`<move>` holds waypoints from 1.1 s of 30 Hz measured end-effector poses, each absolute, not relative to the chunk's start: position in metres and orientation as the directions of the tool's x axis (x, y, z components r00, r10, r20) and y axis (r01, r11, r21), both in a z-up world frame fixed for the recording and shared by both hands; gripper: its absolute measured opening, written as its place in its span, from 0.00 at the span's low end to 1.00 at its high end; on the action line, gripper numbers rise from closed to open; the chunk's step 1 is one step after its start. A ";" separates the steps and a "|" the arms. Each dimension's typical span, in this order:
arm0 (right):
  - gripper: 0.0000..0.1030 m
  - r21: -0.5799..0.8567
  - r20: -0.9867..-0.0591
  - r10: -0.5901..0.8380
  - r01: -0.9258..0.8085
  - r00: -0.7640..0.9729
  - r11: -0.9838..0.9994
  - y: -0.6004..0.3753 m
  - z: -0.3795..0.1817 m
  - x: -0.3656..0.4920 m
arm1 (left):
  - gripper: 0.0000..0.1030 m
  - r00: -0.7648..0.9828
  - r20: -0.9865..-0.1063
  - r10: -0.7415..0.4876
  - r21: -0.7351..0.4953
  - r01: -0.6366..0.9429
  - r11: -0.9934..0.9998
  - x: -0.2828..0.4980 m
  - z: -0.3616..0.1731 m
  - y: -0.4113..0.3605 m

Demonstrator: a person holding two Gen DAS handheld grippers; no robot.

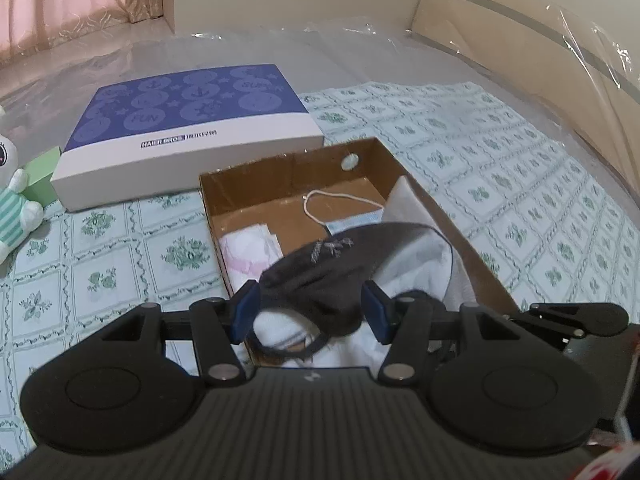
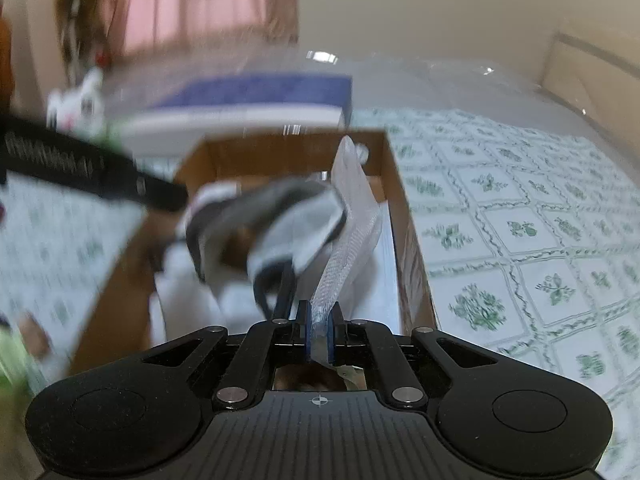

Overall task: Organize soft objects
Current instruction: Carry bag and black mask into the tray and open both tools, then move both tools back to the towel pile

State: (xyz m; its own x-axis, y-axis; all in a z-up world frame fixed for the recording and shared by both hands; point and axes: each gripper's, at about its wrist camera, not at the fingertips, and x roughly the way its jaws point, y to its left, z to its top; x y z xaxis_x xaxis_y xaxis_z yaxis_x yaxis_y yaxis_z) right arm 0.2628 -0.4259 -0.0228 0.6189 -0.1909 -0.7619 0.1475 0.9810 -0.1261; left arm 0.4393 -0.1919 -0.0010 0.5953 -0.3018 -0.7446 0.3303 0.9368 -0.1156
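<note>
Packing soft things into an open cardboard box (image 1: 288, 184) on a bed with a green flowered sheet (image 1: 500, 152), a person is working with a gripper in each hand.

The left gripper (image 1: 312, 312) is hovering over the near end of the box with its fingers apart; a dark grey cloth mask (image 1: 320, 268) is lying between them, and the pads do not appear to be pressing it. The right gripper (image 2: 320, 340) is pinching a thin white mesh-textured sheet (image 2: 348, 232) tightly between closed fingers, holding it up over the right side of the box.

Already lying inside the box are a blue face mask with a white loop (image 1: 352, 220), a pink and white folded cloth (image 1: 248, 252), and white fabric (image 1: 416, 256) under the grey mask.

Still waiting outside, to the left, is a plush toy in a striped outfit (image 1: 16, 208), beside a closed blue and white box (image 1: 188, 132). The job looks mostly done, judging by the box.
</note>
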 end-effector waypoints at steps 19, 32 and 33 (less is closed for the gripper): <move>0.59 -0.004 -0.686 -0.162 0.219 0.709 0.976 -0.416 0.014 0.206 | 0.54 0.619 -0.715 -0.325 -0.126 0.343 0.931 0.386 0.020 -0.165; 0.65 0.077 -0.637 -0.163 0.273 0.753 0.959 -0.384 0.059 0.153 | 0.62 0.663 -0.667 -0.340 -0.120 0.355 0.927 0.312 0.057 -0.130; 0.65 0.085 -0.634 -0.161 0.275 0.757 0.958 -0.382 0.061 0.150 | 0.62 0.669 -0.665 -0.332 -0.113 0.348 0.930 0.306 0.059 -0.127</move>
State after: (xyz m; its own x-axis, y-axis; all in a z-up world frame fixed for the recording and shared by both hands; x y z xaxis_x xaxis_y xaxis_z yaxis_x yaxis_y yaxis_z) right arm 0.1498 -0.3816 0.0613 0.7566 -0.1615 -0.6336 0.2753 0.9576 0.0847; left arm 0.3058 -0.1269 0.0593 0.6689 -0.3316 -0.6653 0.3485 0.9304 -0.1133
